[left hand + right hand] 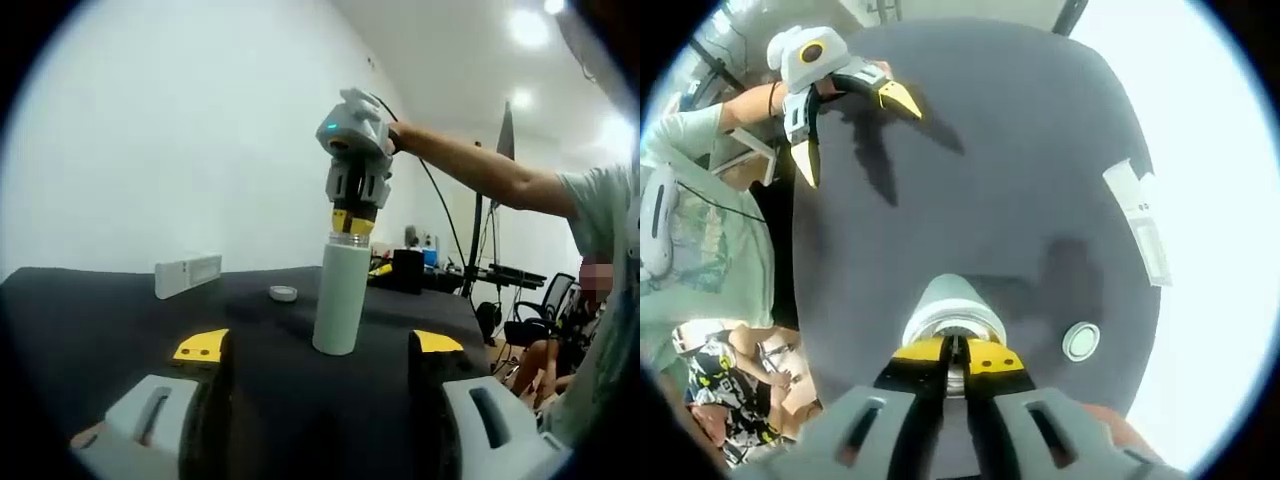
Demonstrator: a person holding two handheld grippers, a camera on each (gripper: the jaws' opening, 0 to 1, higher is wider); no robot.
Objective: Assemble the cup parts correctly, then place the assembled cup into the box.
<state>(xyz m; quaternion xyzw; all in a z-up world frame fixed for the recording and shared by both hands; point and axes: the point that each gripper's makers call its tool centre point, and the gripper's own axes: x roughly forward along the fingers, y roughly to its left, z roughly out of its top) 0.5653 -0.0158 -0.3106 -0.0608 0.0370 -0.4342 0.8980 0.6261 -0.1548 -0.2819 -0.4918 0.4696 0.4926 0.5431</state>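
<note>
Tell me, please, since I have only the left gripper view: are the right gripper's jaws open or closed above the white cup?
Observer: In the right gripper view, the right gripper has its jaws drawn almost together over the near rim of the white cup. I cannot tell whether they pinch anything.
Operator: Could you say how the cup's mouth looks from above?
Observer: It shows a silvery ring, with no cap on it.
Operator: And where does the small round white piece lie?
Observer: The small round white piece lies flat on the black table, apart from the cup, on the side toward the white box.
</note>
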